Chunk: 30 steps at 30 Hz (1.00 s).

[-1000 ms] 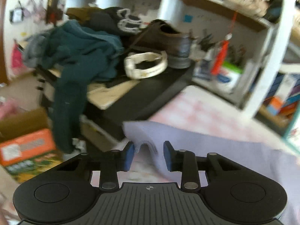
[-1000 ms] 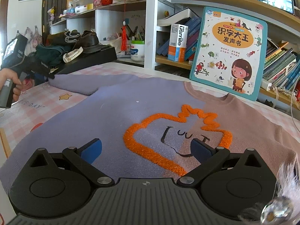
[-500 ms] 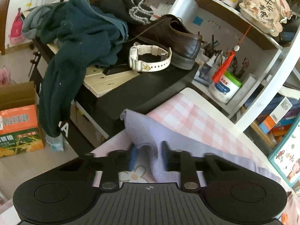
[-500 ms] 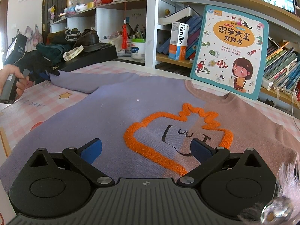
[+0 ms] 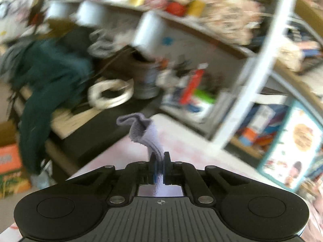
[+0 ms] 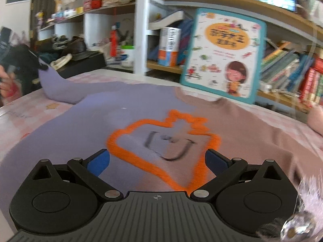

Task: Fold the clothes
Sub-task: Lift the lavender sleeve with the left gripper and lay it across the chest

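Shelf unit (image 6: pixel 141 30) beyond both tongs: compartments hold books, a white tub with green lid (image 6: pixel 127 54) and a carton (image 6: pixel 169 46); contents otherwise blurred. One large picture book (image 6: pixel 222 54) stands upright against the shelf, ahead of the right gripper.

One sweater (image 6: pixel 125 109), lilac and brown halves with an orange outline motif, spread flat on a pink checked table (image 6: pixel 18 109).

Left gripper (image 5: pixel 159 161): jaws clenched on the sweater's lilac sleeve (image 5: pixel 145 133); the cuff stands up and curls just ahead of the tips. A dark side table beyond carries one white watch (image 5: pixel 110 95) and a teal garment (image 5: pixel 50 84).

Right gripper (image 6: pixel 157 159): jaws spread wide, empty, over the sweater's front, the motif between and ahead of the tips.
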Tool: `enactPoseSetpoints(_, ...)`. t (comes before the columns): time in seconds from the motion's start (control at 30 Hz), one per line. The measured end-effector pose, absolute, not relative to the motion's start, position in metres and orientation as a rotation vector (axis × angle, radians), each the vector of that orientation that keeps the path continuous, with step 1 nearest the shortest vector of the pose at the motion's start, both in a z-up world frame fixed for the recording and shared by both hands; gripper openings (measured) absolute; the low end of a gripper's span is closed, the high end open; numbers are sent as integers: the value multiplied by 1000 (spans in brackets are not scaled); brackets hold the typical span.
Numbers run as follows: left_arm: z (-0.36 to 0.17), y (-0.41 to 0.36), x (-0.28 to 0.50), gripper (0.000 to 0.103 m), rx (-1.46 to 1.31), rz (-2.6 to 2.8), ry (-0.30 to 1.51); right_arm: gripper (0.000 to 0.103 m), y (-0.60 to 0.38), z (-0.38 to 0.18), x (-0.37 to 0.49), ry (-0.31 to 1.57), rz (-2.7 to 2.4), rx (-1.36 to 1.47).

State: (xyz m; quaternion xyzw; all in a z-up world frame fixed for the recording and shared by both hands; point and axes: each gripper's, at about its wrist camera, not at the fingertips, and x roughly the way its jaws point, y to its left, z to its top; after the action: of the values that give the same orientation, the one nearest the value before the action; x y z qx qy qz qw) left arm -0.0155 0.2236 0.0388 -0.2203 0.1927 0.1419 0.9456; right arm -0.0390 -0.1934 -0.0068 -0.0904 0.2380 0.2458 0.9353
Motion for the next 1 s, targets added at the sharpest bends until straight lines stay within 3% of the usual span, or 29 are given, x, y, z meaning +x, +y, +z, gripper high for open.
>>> enactPoseSetpoints(0.5, 100, 60, 51, 3, -313, -211, 339, 102, -237, -13, -46, 517, 414, -146)
enactPoseSetpoints(1.0, 86, -66, 103, 3, -263, -434, 472, 102, -244, -11, -45, 511, 452, -94)
